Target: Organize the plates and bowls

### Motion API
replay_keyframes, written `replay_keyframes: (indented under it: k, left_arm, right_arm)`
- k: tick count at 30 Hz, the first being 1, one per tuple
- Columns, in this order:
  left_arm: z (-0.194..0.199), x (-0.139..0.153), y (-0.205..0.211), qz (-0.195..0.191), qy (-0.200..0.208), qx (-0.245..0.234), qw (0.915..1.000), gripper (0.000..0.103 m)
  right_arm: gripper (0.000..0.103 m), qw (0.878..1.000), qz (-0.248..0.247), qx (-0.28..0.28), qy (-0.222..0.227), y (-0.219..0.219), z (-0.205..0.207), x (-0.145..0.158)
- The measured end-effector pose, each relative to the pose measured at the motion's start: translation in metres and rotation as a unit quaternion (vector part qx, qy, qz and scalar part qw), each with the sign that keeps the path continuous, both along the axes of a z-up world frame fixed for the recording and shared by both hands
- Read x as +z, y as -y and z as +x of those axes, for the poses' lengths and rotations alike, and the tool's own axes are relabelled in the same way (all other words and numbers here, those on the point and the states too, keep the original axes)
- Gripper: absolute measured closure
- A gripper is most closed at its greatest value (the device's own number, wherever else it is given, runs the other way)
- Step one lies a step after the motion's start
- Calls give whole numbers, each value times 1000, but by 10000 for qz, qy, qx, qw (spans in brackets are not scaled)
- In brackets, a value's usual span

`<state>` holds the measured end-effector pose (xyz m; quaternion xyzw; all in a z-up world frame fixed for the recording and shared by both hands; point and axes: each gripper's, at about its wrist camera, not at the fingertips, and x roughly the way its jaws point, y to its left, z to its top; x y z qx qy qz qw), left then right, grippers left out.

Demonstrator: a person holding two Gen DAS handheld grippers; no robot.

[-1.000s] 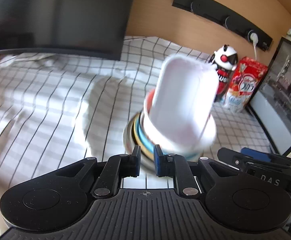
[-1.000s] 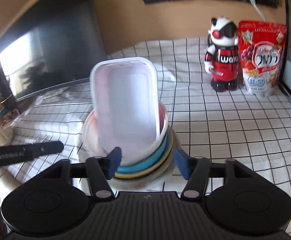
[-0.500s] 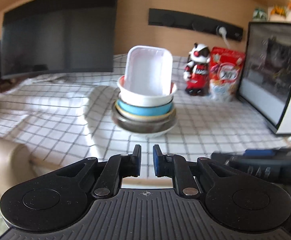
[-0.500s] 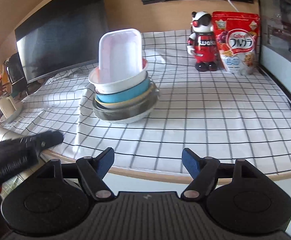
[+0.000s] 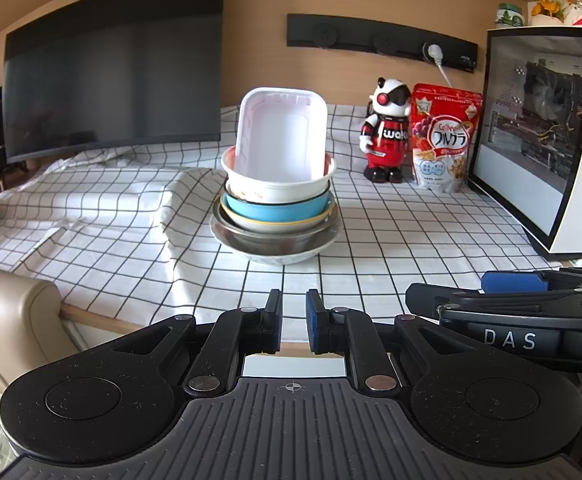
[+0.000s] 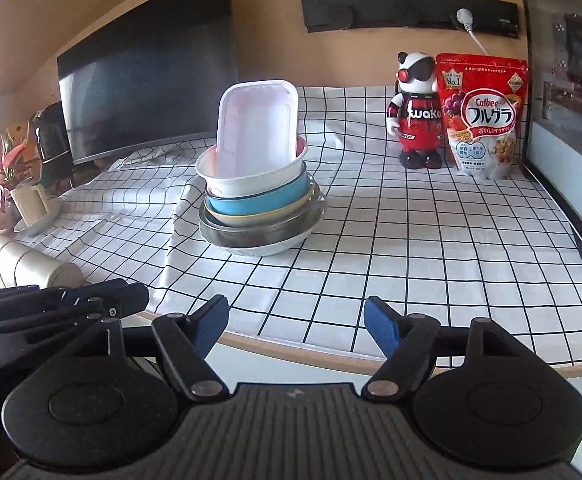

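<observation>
Checked tablecloth [image 5: 391,240] fills frame centre; 1 stack of bowls [image 5: 275,216] mid-frame, approx 5 nested, w/ 1 white rectangular tray [image 5: 281,140] standing in top bowl, long axis upright, leaning back; 1 robot figure [image 5: 387,136] & 1 cereal bag [image 5: 443,140] upper right; left gripper [image 5: 293,322] together, empty; right gripper [image 6: 295,326] apart, empty; both short of stack.
</observation>
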<state>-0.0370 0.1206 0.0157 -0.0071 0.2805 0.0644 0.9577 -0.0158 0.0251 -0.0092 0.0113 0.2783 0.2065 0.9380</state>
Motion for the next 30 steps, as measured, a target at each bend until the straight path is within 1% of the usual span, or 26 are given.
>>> replay_keyframes:
  k: [14,30]
  left_arm:
    - [6,-2,1,-33,-141,6,9999,88]
    - [11,-4,0,-56,-201,13,9998,88]
  right_arm:
    - [28,10000,4,75,-49,-1,5,-2]
    - [27,9999,-4,71,-103,-2,10,-4]
